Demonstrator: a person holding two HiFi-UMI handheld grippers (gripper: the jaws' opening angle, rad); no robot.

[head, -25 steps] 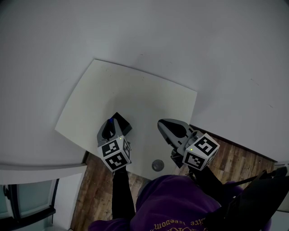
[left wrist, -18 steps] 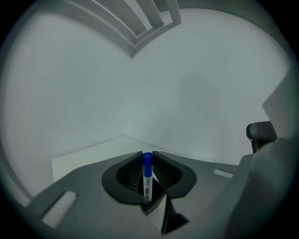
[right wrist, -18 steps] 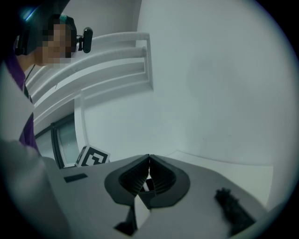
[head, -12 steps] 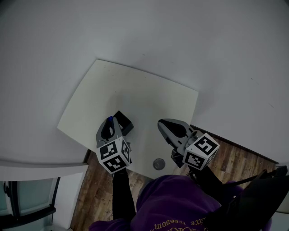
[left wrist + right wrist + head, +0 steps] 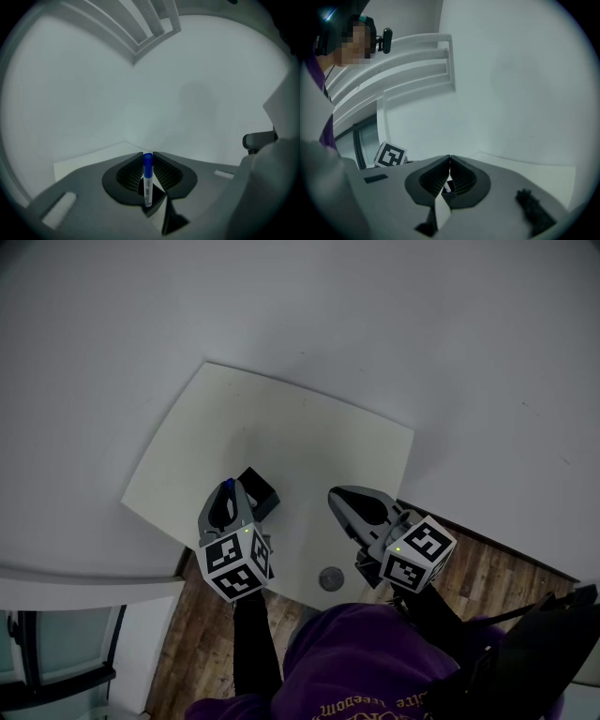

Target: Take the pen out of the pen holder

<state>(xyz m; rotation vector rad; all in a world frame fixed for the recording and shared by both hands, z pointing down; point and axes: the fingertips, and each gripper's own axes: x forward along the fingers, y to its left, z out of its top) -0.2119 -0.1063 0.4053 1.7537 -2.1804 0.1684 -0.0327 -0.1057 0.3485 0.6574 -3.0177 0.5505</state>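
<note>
1. While the pale square surface (image 5: 281, 418) takes up the middle of the head view, both grippers hang over its near edge.
2. The left gripper (image 5: 228, 489) is clamped on the pen. Its jaws stand only partly closed, the barrel is upright between their ribbed inner faces, and the tips nearly meet just behind the cap.
3. The right gripper (image 5: 336, 495) is well apart from the left one, on the right side of the surface. Its jaws are together at the tips and hold nothing. Through the slit below the tips, the right gripper view shows a bit of the holder.
4. The black pen holder (image 5: 261, 491) stands on the surface just beside the left gripper's tips, on their right in the head view and below them in the left gripper view.
5. The pen (image 5: 147, 180) has a white barrel and a blue cap, which points up. Its lower end is over the holder's open top; whether it has cleared the rim cannot be told.
</note>
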